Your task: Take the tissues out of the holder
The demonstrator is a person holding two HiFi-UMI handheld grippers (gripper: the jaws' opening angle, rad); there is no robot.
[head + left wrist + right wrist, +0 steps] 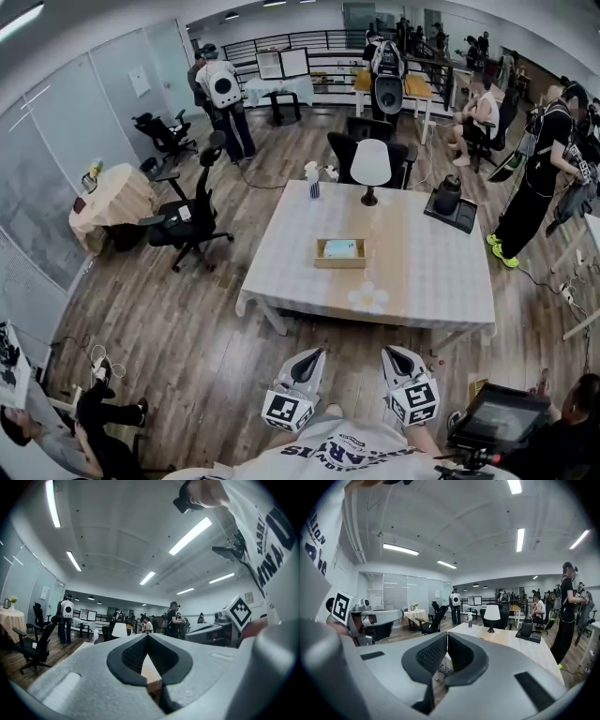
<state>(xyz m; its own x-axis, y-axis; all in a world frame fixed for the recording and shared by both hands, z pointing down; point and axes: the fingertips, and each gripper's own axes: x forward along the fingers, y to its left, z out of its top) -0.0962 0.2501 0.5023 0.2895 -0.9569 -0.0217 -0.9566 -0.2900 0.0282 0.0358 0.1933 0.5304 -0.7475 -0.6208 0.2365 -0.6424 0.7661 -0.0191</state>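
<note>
A wooden tissue holder (339, 252) with a pale blue pack of tissues in it sits near the middle of the table (281, 262). Both grippers hang well short of the table, close to my body at the bottom of the head view. My left gripper (313, 355) is shut with nothing in it, and in the left gripper view its tips (148, 637) meet. My right gripper (393, 352) is also shut and empty, with its tips (447, 634) together in the right gripper view. The holder is hidden in both gripper views.
On the table stand a white lamp (370, 165), a dark jug on a black tray (448, 198), a spray bottle (313, 184) and a small white cluster (368, 297) near the front edge. Office chairs (187, 220) and people (539, 169) stand around; a monitor (497, 417) is at my right.
</note>
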